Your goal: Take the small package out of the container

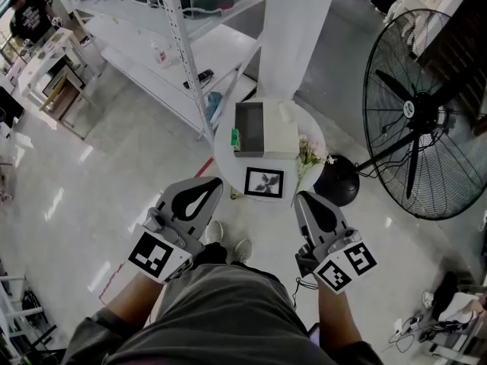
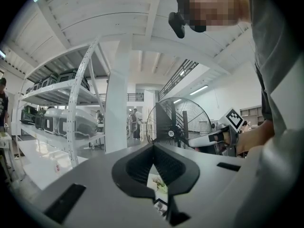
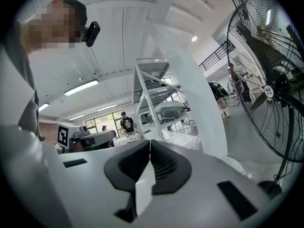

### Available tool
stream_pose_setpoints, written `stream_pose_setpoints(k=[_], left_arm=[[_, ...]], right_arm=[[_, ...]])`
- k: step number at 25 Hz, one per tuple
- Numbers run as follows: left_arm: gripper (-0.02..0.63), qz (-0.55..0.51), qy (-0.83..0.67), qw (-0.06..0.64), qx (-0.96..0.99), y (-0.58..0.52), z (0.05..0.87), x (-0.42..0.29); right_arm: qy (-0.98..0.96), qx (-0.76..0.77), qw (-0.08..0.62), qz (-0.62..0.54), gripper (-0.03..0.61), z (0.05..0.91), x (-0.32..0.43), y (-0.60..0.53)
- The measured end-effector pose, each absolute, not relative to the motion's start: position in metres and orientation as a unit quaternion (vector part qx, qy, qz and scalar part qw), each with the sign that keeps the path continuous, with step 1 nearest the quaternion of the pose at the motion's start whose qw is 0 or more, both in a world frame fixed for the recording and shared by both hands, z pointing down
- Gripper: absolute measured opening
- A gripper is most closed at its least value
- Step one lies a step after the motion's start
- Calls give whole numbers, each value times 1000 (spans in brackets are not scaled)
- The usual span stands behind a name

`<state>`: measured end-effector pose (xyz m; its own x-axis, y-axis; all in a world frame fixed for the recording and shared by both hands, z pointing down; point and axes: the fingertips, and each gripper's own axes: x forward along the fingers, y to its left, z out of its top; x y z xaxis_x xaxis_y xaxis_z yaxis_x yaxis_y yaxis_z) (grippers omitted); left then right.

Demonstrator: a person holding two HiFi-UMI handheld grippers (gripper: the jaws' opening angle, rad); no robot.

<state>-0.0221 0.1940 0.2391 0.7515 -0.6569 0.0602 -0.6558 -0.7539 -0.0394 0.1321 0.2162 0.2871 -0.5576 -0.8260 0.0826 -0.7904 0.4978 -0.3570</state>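
Observation:
A grey open container (image 1: 251,130) with a white lid part (image 1: 280,131) sits on a small round white table (image 1: 228,166) in the head view. A small green item (image 1: 235,138) shows at the container's left wall; I cannot tell whether it is the package. My left gripper (image 1: 215,182) and right gripper (image 1: 301,197) are both held low near my body, short of the table, jaws shut and empty. In the left gripper view the shut jaws (image 2: 153,146) point toward the fan. The right gripper view shows its jaws (image 3: 149,141) shut too.
A black-framed picture (image 1: 264,182) and a small bunch of flowers (image 1: 308,154) lie on the table's near side. A large standing fan (image 1: 422,112) is at the right. A white shelf rack (image 1: 183,52) and a white pillar (image 1: 297,29) stand behind the table.

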Motion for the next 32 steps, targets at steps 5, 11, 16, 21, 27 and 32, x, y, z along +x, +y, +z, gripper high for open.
stream_pose_setpoints(k=[5, 11, 16, 21, 27, 32], left_arm=[[14, -38, 357, 2, -933, 187, 245, -24], [14, -48, 364, -16, -930, 170, 250, -35], [14, -48, 366, -18, -929, 144, 256, -42], [14, -41, 365, -27, -930, 117, 266, -48], [14, -45, 356, -39, -933, 79, 279, -55], [14, -59, 342, -60, -936, 45, 289, -61]], right_arm=[[862, -470, 48, -186, 21, 292, 136, 208], [864, -466, 41, -185, 21, 290, 127, 188], [866, -462, 30, -191, 21, 299, 118, 163], [865, -462, 20, -197, 21, 309, 108, 137], [861, -465, 14, -204, 21, 318, 97, 100], [856, -473, 8, -209, 21, 322, 89, 67]])
